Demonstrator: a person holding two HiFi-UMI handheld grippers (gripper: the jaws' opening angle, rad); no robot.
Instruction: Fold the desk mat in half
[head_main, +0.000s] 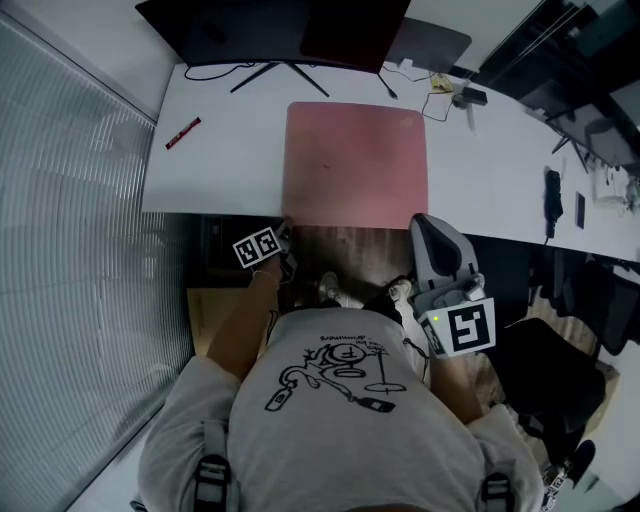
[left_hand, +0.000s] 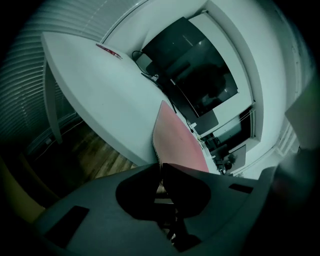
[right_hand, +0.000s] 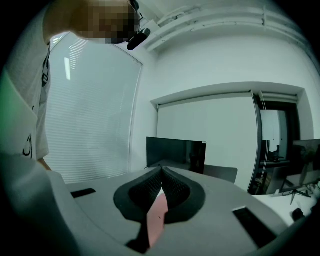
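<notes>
Head view shows the pink rectangular desk mat (head_main: 356, 165) lying flat and fully spread on the white desk (head_main: 220, 170). Its near short edge sits at the desk's front edge and its far edge lies just short of the stand of the black monitor (head_main: 260, 25). No part of the mat is lifted or doubled over, so the fold itself has not begun.

What does look done is the taking hold. The left gripper (head_main: 287, 231) sits at the mat's near left corner and the right gripper (head_main: 422, 222) at its near right corner, both at the desk's front edge.

In the left gripper view the jaws stand together, with the mat's stitched corner running straight in between them. I judge that a pinch on the corner. In the right gripper view the ribbed pads meet at their tips and a thin pink strip of the mat is clamped between them, so that side is gripped too.

What is left is the whole of the fold. Both near corners have to be raised, carried over to the far edge, lined up with the far corners and let go, and the crease then probably needs pressing flat. The far end has little room before the monitor stand and its cables. A slim red stick-like object (head_main: 183, 132) lies well to the left of the mat and looks out of the way.
</notes>
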